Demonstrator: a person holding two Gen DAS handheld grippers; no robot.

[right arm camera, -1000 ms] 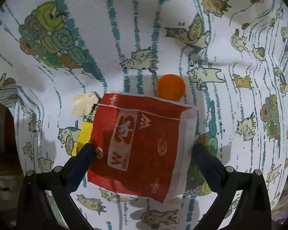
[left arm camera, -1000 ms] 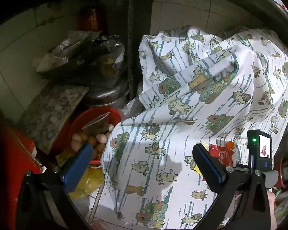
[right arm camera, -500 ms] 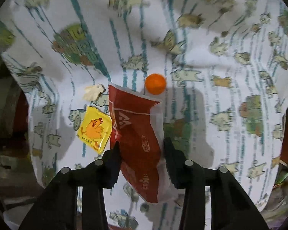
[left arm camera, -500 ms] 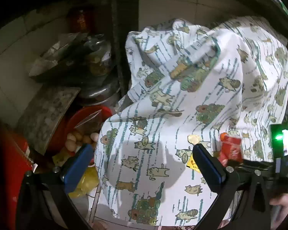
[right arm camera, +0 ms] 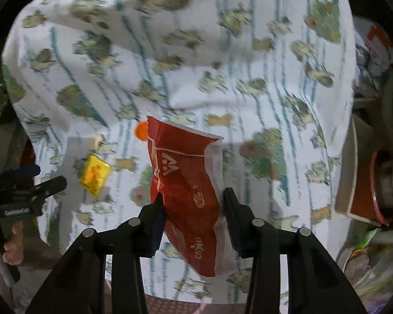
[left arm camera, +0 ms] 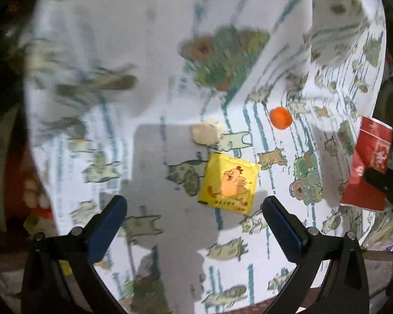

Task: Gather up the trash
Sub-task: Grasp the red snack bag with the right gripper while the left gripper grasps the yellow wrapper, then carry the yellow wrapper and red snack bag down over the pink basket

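My right gripper (right arm camera: 194, 206) is shut on a red snack wrapper (right arm camera: 188, 188) and holds it above the cartoon-print cloth (right arm camera: 170, 78); the wrapper also shows at the right edge of the left wrist view (left arm camera: 366, 167). My left gripper (left arm camera: 194, 219) is open and empty, just short of a yellow sachet with a chick print (left arm camera: 229, 183). A crumpled white scrap (left arm camera: 208, 132) and an orange cap (left arm camera: 280, 117) lie beyond it on the cloth. The sachet (right arm camera: 94, 174), the cap (right arm camera: 141, 130) and my left gripper (right arm camera: 36, 180) also show in the right wrist view.
The cloth (left arm camera: 144, 52) drapes over a raised bulky shape and falls off at the front edge. A red and white container (right arm camera: 364, 183) and plastic bags (right arm camera: 374, 256) crowd the right side. Eggs (left arm camera: 34, 198) show at far left.
My right gripper has lifted the red wrapper off the cloth and drawn back. My left gripper has swung right and closer over the cloth, so the yellow sachet now lies between its open fingers' line.
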